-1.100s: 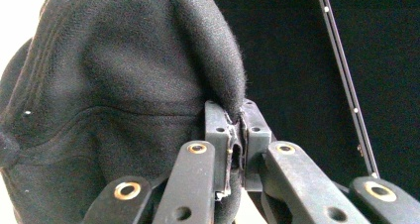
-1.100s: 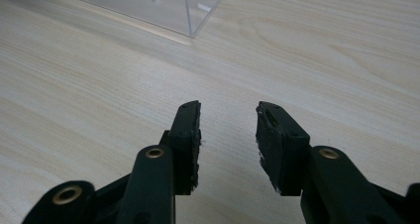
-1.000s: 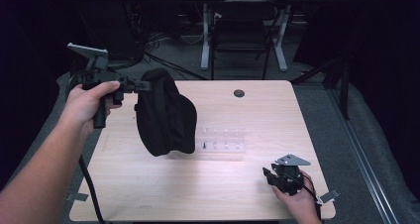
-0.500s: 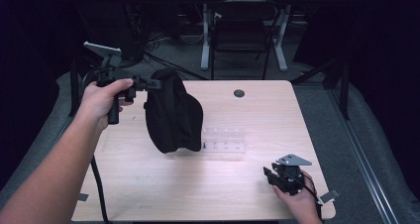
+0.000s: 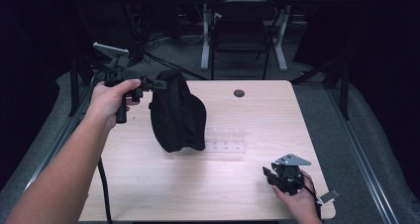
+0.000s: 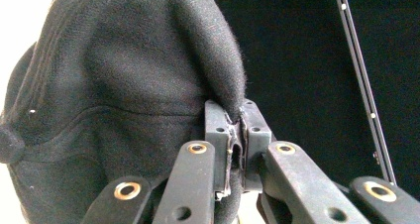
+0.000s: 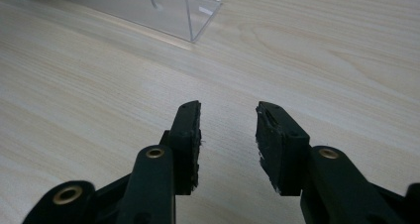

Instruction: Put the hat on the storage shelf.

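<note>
While my left gripper (image 5: 161, 84) pinches only a thin fold of the black cap (image 5: 177, 115), hanging above the table's (image 5: 148, 179) left-centre beside the clear organizer (image 5: 227, 140), I fear it slipping free, my right gripper (image 5: 270, 177) resting open, empty, near right.

Black cap (image 5: 177, 116): dark fabric, hanging crown-down above table's left half, pinched at edge.

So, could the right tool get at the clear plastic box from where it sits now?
Probably yes. The right tool stands open and empty on bare table, with nothing between it and the clear plastic box. The black cap, hanging from the left tool, covers the box's far end.
</note>
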The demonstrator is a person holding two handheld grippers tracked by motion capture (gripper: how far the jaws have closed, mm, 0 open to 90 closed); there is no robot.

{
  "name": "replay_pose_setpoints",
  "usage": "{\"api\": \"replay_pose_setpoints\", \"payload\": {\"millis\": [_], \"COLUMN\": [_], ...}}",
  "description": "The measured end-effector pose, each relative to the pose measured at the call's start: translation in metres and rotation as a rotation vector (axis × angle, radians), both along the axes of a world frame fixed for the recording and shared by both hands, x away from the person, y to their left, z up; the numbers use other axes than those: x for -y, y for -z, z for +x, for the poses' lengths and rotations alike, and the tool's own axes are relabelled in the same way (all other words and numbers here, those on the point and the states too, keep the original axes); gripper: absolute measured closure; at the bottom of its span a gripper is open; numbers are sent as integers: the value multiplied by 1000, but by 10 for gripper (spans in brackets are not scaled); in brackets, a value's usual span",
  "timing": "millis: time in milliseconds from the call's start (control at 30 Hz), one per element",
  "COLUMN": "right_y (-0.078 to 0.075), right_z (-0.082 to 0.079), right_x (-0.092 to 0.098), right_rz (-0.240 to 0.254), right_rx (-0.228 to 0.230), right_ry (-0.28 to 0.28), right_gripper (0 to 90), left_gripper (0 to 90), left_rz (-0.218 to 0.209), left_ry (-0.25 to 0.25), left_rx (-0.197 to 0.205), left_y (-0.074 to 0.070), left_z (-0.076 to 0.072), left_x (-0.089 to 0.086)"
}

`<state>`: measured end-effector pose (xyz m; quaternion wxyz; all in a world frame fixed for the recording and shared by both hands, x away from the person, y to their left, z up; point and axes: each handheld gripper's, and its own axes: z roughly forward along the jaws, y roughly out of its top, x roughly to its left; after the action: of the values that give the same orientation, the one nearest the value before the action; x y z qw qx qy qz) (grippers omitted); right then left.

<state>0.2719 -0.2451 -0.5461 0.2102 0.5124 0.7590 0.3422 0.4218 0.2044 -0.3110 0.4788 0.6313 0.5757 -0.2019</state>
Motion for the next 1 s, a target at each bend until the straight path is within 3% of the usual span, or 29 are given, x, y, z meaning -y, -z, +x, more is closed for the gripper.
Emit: {"api": "replay_pose_setpoints", "payload": {"millis": [367, 400, 467, 500, 533, 567, 1000], "right_y": [-5, -9, -9, -12, -9, -13, -29], "right_z": [0, 0, 0, 0, 1, 1, 7], "right_x": [-7, -7, -10, -9, -14, -14, -31], "right_rz": [-3, -34, -15, -47, 16, -13, -26], "right_rx": [12, -2, 15, 9, 41, 35, 53], "right_ry": [-27, -37, -34, -50, -36, -45, -116], "right_gripper": [618, 617, 617, 619, 623, 628, 648], "left_gripper": [859, 859, 859, 858, 858, 858, 858], "left_rz": [8, 12, 19, 22, 24, 23, 31], "left_ry": [3, 4, 8, 9, 9, 10, 12], "left_rx": [7, 9, 12, 12, 14, 15, 19], "left_y": [0, -1, -2, -2, -2, -2, -2], "left_z": [1, 1, 0, 0, 0, 0, 0], "left_x": [12, 14, 16, 18, 19, 20, 29]}}
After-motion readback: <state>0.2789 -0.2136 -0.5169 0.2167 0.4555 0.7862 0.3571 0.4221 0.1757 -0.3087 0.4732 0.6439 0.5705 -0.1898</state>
